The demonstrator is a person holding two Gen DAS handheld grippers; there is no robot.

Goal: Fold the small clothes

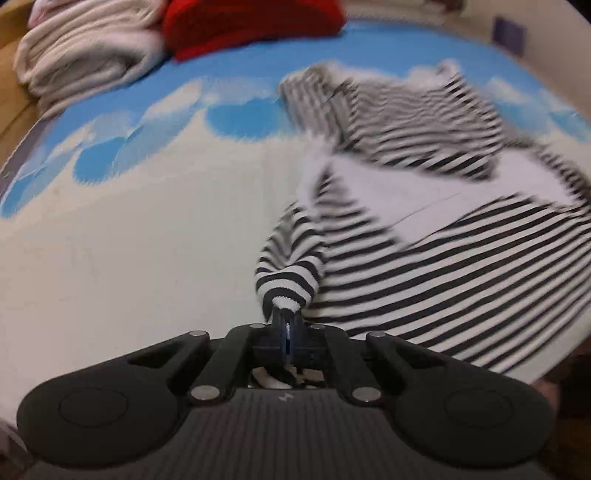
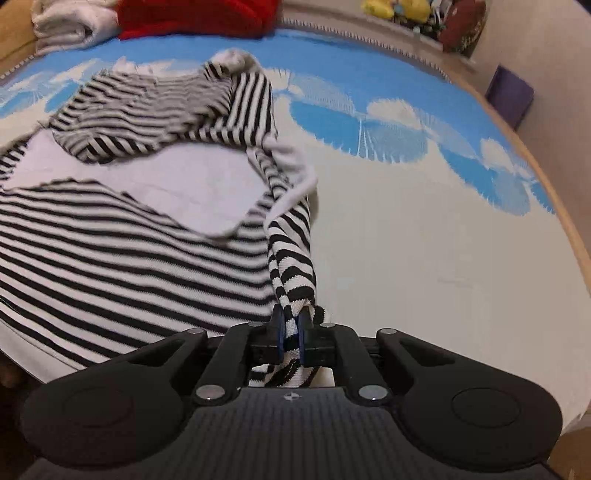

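A small black-and-white striped garment (image 1: 454,258) with a white inner panel lies spread on the mat, its far part crumpled. My left gripper (image 1: 286,325) is shut on the garment's near left corner, and the cloth bunches up around its fingers. In the right wrist view the same striped garment (image 2: 110,251) stretches away to the left. There my right gripper (image 2: 291,325) is shut on the near right corner, with a twisted strip of striped cloth running up from between its blue pads (image 2: 280,332).
The mat (image 1: 129,240) is cream with blue and white cloud shapes. Folded white cloth (image 1: 85,51) and a red item (image 1: 251,26) sit at its far left. A purple box (image 2: 511,94) and some toys (image 2: 413,11) are along the far right edge, by the wall.
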